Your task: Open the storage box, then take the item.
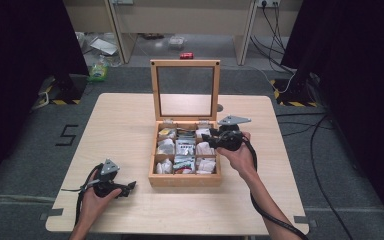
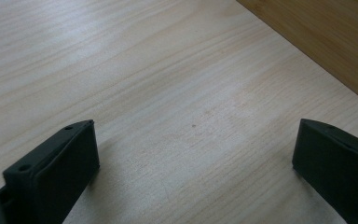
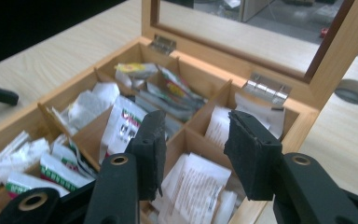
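A wooden tea box stands in the middle of the table with its glass lid upright. Its compartments hold paper tea sachets. My right gripper hovers over the box's right-hand compartments, pointing left. In the right gripper view its jaws are open with nothing between them, above white sachets and the box's dividers. My left gripper rests low at the table's front left, short of the box. Its jaws stand wide open over bare wood, with a corner of the box beyond them.
The light wooden table has bare room left of the box and along its front edge. A round cable hole lies behind the box at the right. Cables, a bottle and clutter lie on the floor beyond.
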`<state>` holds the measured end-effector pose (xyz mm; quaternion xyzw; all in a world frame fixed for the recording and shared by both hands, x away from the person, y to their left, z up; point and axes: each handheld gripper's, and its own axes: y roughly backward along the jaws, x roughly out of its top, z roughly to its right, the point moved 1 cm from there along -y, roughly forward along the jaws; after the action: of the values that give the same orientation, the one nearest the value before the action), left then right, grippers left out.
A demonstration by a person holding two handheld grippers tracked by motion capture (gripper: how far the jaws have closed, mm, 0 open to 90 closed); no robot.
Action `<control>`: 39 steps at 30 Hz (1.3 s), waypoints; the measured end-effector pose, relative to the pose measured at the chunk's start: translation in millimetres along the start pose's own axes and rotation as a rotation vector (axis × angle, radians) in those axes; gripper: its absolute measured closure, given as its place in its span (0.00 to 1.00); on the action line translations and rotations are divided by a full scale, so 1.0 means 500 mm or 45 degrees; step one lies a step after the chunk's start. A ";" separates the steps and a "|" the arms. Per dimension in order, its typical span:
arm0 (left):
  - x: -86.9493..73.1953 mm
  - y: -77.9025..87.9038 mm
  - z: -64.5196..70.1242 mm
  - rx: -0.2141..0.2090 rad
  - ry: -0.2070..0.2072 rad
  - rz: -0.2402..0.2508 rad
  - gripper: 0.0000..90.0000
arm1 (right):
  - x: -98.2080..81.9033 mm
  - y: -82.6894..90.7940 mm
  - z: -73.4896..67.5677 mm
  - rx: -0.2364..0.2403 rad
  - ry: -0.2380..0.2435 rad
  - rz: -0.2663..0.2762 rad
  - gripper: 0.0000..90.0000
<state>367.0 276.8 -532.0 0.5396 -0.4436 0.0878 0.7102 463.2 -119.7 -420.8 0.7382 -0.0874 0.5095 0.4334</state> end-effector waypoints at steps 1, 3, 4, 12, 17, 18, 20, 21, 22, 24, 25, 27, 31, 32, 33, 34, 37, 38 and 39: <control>0.000 0.000 0.000 0.000 0.000 0.000 0.00 | -0.004 -0.001 -0.001 0.000 0.010 -0.007 0.63; 0.000 0.000 0.000 0.000 0.000 0.000 0.00 | -0.013 -0.001 -0.004 0.005 0.008 -0.033 0.63; 0.000 0.000 0.000 0.000 0.000 0.000 0.00 | -0.015 -0.001 -0.005 0.003 0.011 -0.040 0.63; 0.000 0.000 0.000 0.000 0.000 0.000 0.00 | -0.030 -0.002 -0.006 -0.005 0.016 -0.083 0.63; 0.000 0.000 0.000 0.000 0.000 0.000 0.00 | -0.034 -0.006 -0.008 -0.007 0.021 -0.112 0.62; 0.000 0.000 0.000 0.000 0.000 0.000 0.00 | -0.035 -0.007 -0.009 -0.012 0.022 -0.126 0.61; 0.000 0.000 0.000 0.000 0.000 0.000 0.00 | -0.037 -0.009 -0.010 -0.015 0.012 -0.139 0.60; 0.000 0.000 0.000 0.000 0.000 0.000 0.00 | -0.037 -0.009 -0.010 -0.015 0.012 -0.139 0.60; 0.000 0.000 0.000 0.000 0.000 0.000 0.00 | -0.041 -0.013 -0.008 -0.019 0.003 -0.163 0.58; 0.000 0.000 0.000 0.002 -0.002 0.001 0.00 | -0.042 -0.014 -0.008 -0.023 -0.004 -0.168 0.58; 0.000 0.000 0.001 0.003 -0.004 0.002 0.00 | -0.043 -0.016 -0.007 -0.024 -0.008 -0.169 0.58; 0.000 0.000 0.001 0.003 -0.003 0.002 0.00 | -0.043 -0.018 -0.006 -0.032 -0.020 -0.178 0.57; 0.000 0.000 0.001 0.003 -0.003 0.002 0.00 | -0.038 -0.020 -0.006 -0.041 -0.036 -0.191 0.56; 0.000 0.000 0.001 0.003 -0.003 0.002 0.00 | -0.038 -0.020 -0.006 -0.041 -0.036 -0.191 0.56; 0.000 0.000 0.001 0.003 -0.003 0.002 0.00 | -0.037 -0.021 -0.006 -0.044 -0.031 -0.195 0.55; 0.000 0.000 0.001 0.003 -0.003 0.002 0.00 | -0.036 -0.022 -0.008 -0.045 -0.040 -0.206 0.55; 0.000 0.001 0.001 0.003 -0.003 0.002 0.00 | -0.036 -0.028 -0.009 -0.053 -0.037 -0.220 0.53; 0.000 0.001 0.001 0.003 -0.003 0.002 0.00 | -0.035 -0.033 -0.012 -0.062 -0.041 -0.238 0.53; 0.000 0.001 0.001 0.003 -0.003 0.002 0.00 | -0.035 -0.033 -0.012 -0.062 -0.041 -0.238 0.53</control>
<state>366.5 276.7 -531.9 0.5401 -0.4448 0.0882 0.7090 460.4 -110.6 -443.9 0.7404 -0.0376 0.4527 0.4954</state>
